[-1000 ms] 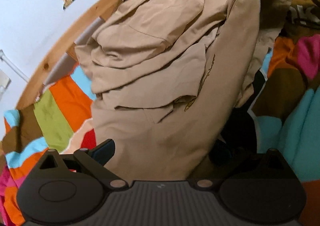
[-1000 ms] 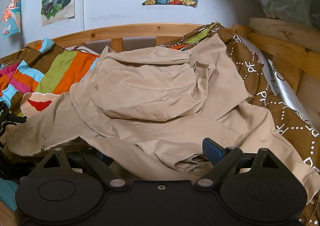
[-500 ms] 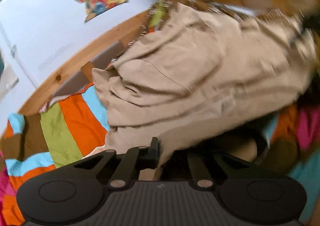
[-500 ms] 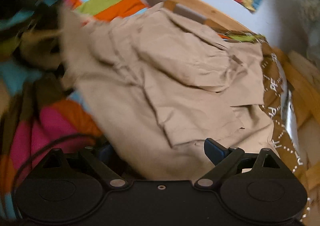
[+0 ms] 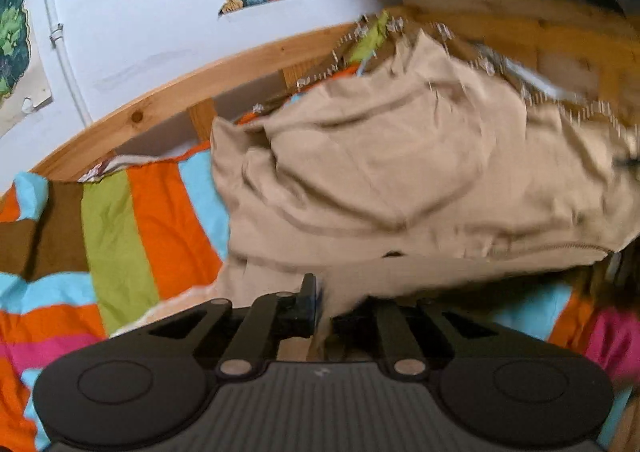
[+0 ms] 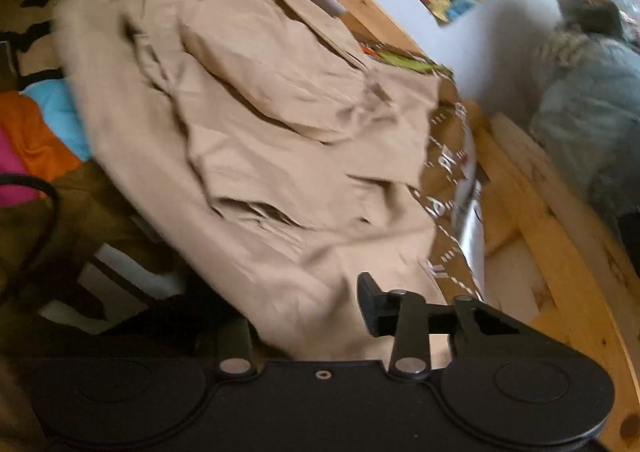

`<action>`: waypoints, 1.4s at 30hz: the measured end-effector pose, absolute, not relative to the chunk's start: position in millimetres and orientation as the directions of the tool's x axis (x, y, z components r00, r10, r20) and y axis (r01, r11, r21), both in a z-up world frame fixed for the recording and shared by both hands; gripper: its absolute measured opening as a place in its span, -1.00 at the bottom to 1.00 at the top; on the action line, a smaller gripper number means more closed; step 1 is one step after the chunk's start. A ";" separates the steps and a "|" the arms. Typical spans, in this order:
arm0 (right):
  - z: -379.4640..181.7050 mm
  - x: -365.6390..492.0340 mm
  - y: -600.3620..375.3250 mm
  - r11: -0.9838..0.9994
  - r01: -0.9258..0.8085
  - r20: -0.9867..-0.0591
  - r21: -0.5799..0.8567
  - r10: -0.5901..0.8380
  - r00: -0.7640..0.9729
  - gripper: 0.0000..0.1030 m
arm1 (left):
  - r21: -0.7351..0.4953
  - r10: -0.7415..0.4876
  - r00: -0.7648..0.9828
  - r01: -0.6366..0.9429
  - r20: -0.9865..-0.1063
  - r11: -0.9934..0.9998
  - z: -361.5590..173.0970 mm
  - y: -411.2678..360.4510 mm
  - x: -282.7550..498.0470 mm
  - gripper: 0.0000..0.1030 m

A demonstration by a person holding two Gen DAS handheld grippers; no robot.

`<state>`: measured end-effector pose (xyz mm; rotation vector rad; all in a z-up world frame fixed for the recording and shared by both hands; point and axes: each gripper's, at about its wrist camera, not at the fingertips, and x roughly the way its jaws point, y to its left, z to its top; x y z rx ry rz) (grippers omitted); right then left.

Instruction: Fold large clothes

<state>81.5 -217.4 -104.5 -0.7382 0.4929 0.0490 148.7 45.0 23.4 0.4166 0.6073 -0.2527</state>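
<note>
A large beige jacket (image 5: pixel 380 179) lies crumpled on a striped bedspread (image 5: pixel 120 232). In the left wrist view my left gripper (image 5: pixel 322 304) is shut on the jacket's near edge, and the cloth rises from between its fingers. In the right wrist view the same beige jacket (image 6: pixel 260 111) spreads across the bed. My right gripper (image 6: pixel 316 316) has narrowed around a thick fold of it. Its right finger (image 6: pixel 370 306) presses against the cloth, and the left finger is hidden under the fabric.
A wooden bed frame (image 5: pixel 160 107) runs behind the jacket, with its side rail (image 6: pixel 540 211) at the right. Brown patterned cloth (image 6: pixel 448 171) lies under the jacket's far side. A black cable (image 6: pixel 48 203) loops at the left. A grey-green bundle (image 6: pixel 592 111) sits beyond the rail.
My left gripper has shut on the jacket's edge and swung toward the headboard. My right gripper has narrowed onto the cloth and tilted, and the jacket has shifted with both.
</note>
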 end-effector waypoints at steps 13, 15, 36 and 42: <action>-110.8 69.8 -215.9 0.738 -0.187 -0.460 -0.649 -0.184 0.869 -0.62 | 0.655 0.184 0.823 0.271 -0.538 0.705 -66.7 61.3 105.4 -0.78; -115.5 71.0 -215.2 0.729 -0.181 -0.461 -0.661 -0.204 0.864 -0.63 | 0.640 0.163 0.834 0.262 -0.526 0.722 -61.0 62.1 105.9 -0.90; 39.0 2.0 -225.7 0.824 -0.204 -0.376 -0.529 -0.012 0.927 -0.94 | 0.212 -0.067 0.845 0.209 -0.530 0.955 82.2 117.4 50.0 -0.94; 54.8 111.5 -255.5 0.906 -0.188 -0.448 -0.378 -0.002 0.894 -0.73 | 0.214 -0.013 0.789 0.182 -0.614 0.960 107.3 98.3 153.3 -0.93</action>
